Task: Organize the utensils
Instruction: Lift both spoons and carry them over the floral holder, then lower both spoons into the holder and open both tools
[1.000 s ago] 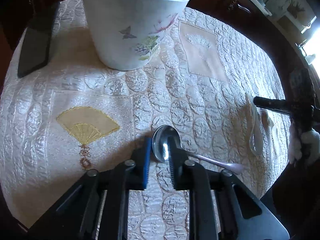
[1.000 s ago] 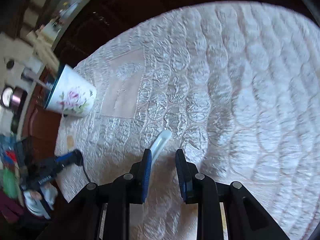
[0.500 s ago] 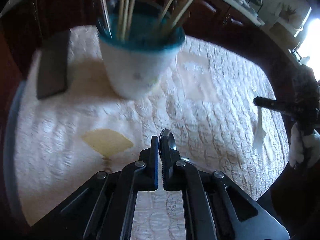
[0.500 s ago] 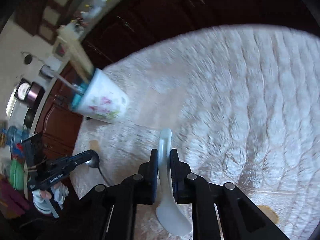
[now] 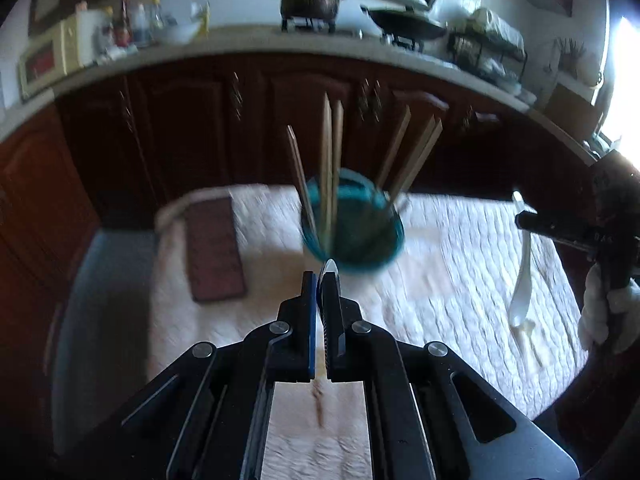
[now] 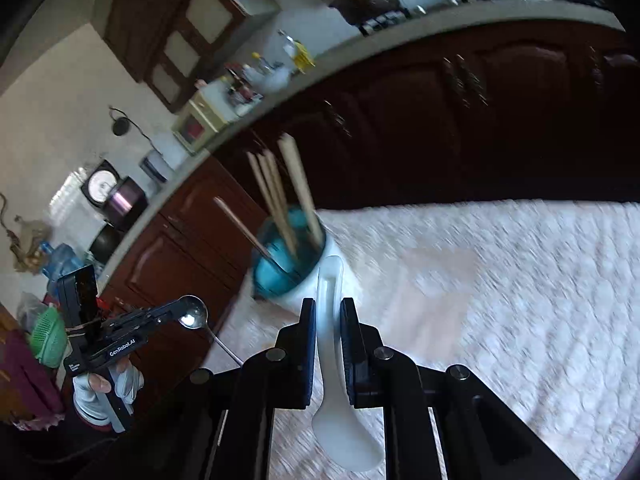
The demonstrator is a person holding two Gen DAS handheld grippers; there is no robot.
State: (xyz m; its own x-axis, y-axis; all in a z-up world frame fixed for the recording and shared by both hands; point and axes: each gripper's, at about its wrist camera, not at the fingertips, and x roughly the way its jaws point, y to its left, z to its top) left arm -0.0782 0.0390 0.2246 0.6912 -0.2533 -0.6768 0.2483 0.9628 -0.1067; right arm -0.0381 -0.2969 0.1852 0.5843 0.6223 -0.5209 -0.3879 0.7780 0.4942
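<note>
Now both grippers are off the table and in the air, each carrying a spoon. The left gripper (image 5: 319, 280) is clenched on the bowl of a metal spoon (image 6: 193, 312); from the right wrist view the spoon's thin handle trails down below the jaws. The right gripper (image 6: 327, 308) is clamped on the handle of a white spoon (image 6: 332, 344), whose bowl hangs under the jaws toward the camera.

Ahead of both stands a cup (image 5: 352, 224) with a teal inside, upright on the quilted cloth (image 5: 440, 280), holding several wooden chopsticks (image 5: 326, 168) that fan out above its rim. A dark flat case (image 5: 214, 248) lies on the cloth to the cup's left.

Compared with a second ago: then both spoons lay flat on the cloth, and each gripper sat low with its jaws open around its spoon. The left jaws have since shut fully on the metal spoon, and the right jaws have narrowed onto the white handle. Both views now look over the cup's rim to the counter beyond, where before they looked down at the cloth.

For the task, both pickups appear done. What seems left is to bring each spoon over the cup and drop it in among the chopsticks, which crowd the opening and could get in the way.
</note>
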